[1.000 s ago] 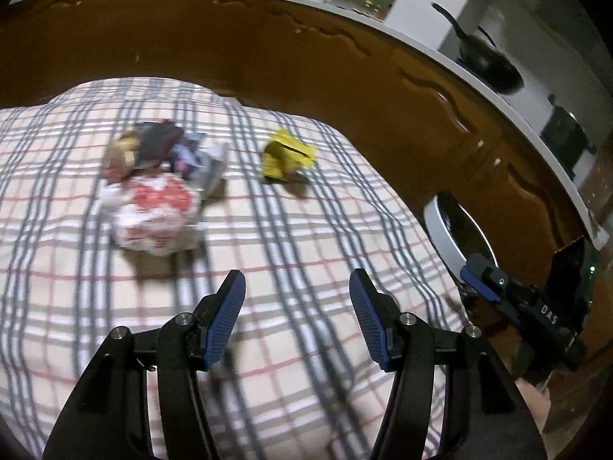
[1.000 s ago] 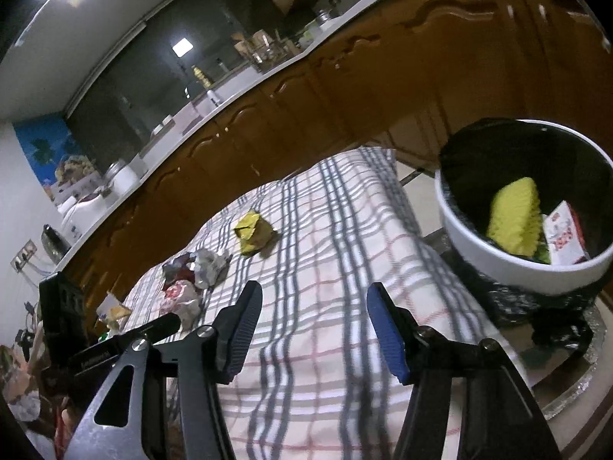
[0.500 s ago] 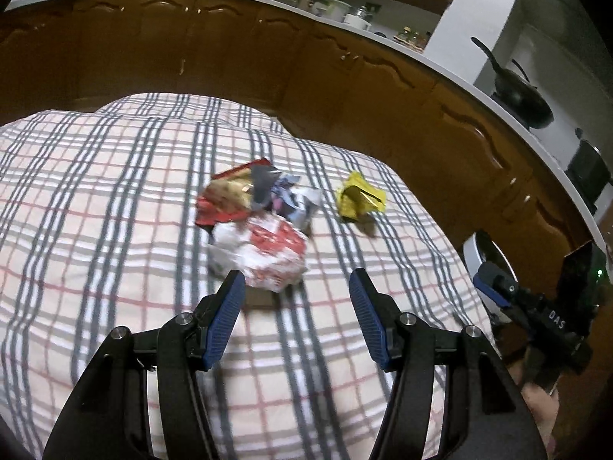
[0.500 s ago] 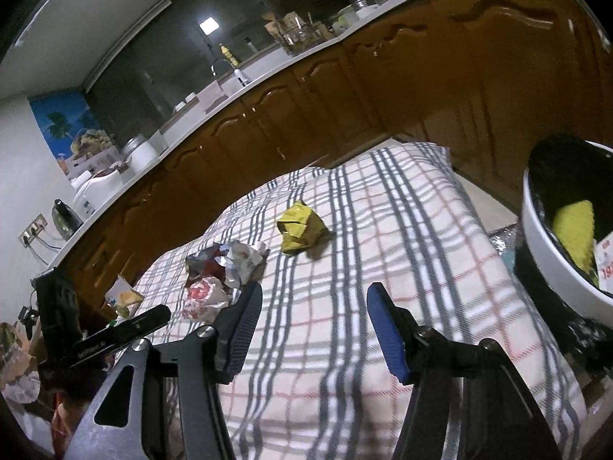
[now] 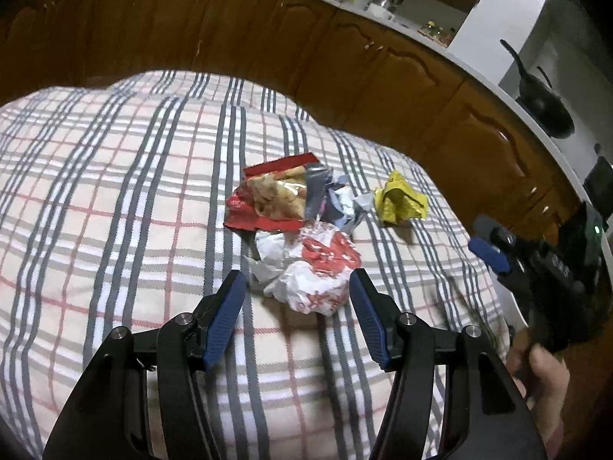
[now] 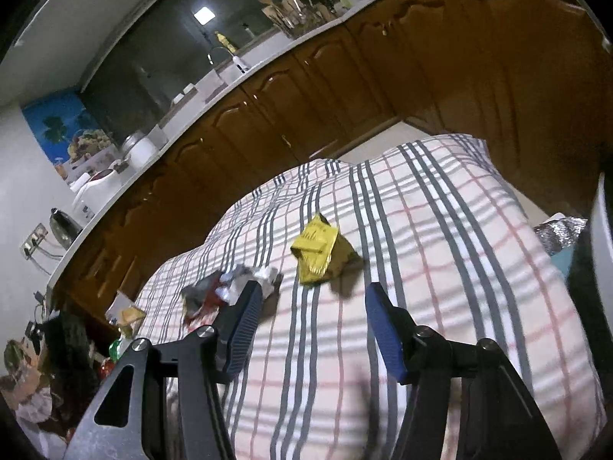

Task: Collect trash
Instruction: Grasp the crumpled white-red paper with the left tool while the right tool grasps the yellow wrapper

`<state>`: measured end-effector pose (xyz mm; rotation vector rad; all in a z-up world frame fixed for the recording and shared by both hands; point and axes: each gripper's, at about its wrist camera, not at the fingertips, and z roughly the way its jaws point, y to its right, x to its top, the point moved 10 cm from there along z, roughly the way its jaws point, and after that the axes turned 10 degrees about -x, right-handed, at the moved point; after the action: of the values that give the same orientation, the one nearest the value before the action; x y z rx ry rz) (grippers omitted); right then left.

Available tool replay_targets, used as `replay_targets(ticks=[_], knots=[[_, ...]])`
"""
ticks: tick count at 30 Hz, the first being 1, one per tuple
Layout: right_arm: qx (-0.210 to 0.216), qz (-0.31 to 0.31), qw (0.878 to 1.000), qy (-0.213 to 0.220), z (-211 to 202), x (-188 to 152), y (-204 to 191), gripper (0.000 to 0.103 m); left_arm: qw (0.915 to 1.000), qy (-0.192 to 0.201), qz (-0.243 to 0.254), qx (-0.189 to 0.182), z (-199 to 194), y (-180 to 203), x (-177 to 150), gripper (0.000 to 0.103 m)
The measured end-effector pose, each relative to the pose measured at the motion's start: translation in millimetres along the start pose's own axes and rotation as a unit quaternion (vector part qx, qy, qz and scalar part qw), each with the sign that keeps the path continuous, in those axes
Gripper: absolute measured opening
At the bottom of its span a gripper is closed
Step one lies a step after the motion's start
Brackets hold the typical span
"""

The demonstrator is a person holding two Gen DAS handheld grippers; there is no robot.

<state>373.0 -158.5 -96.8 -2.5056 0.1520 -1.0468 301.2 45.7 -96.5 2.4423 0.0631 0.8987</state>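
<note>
You held your left hand-held gripper (image 5: pixel 293 308) low, wide open around the white wrapper (image 5: pixel 310 268) at 12 o'clock; your right hand-held gripper (image 6: pixel 312 329) was open, empty.

Dim indoor light; a square ceiling lamp (image 6: pixel 204 14) reflects in dark glass; glossy brown wooden cabinets (image 5: pixel 237 38) show glare; fisheye edges bend and blacken; right view slightly motion-blurred.
</note>
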Motion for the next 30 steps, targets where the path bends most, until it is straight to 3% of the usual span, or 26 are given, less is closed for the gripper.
replay_targets(ticks=[6,8,9,10,13,14,15,21,30], knots=[[-0.01,0.016,0.999,-0.031,47.3,12.0,3.3,0.054,0.9994,-0.02,-0.012,-0.025,18.2,0.8,-0.5,0.057],[-0.01,0.022,0.999,-0.043,59.7,12.7,5.2,0.038,0.9992,-0.024,-0.009,-0.03,23.7,4.0,-1.1,0.057],[-0.009,0.021,0.999,-0.049,65.4,12.3,5.2,0.016,0.9993,-0.023,-0.006,-0.03,25.2,5.1,-0.8,0.057],[-0.007,0.021,0.999,-0.05,66.4,12.3,4.4,0.01,0.9993,-0.022,-0.002,-0.03,26.2,6.5,-0.1,0.054],[-0.005,0.006,0.999,-0.035,56.1,12.8,0.5,0.008,0.9991,-0.022,0.008,-0.035,27.4,10.5,0.1,0.038],[-0.004,0.003,0.999,-0.032,52.6,12.4,-0.3,0.0,0.999,-0.021,0.01,-0.038,27.1,11.0,0.7,0.033],[-0.001,0.002,1.0,-0.029,45.8,11.3,-1.2,0.0,0.999,-0.019,0.014,-0.038,26.8,12.6,0.4,0.026],[0.014,-0.005,1.0,-0.015,16.1,2.3,-2.9,0.0,0.9984,-0.01,0.036,-0.042,20.4,23.4,1.2,0.014],[0.035,-0.009,0.999,0.009,-32.2,-9.7,-4.2,0.0,0.9958,0.005,0.067,-0.063,-0.6,52.2,-1.5,0.012]])
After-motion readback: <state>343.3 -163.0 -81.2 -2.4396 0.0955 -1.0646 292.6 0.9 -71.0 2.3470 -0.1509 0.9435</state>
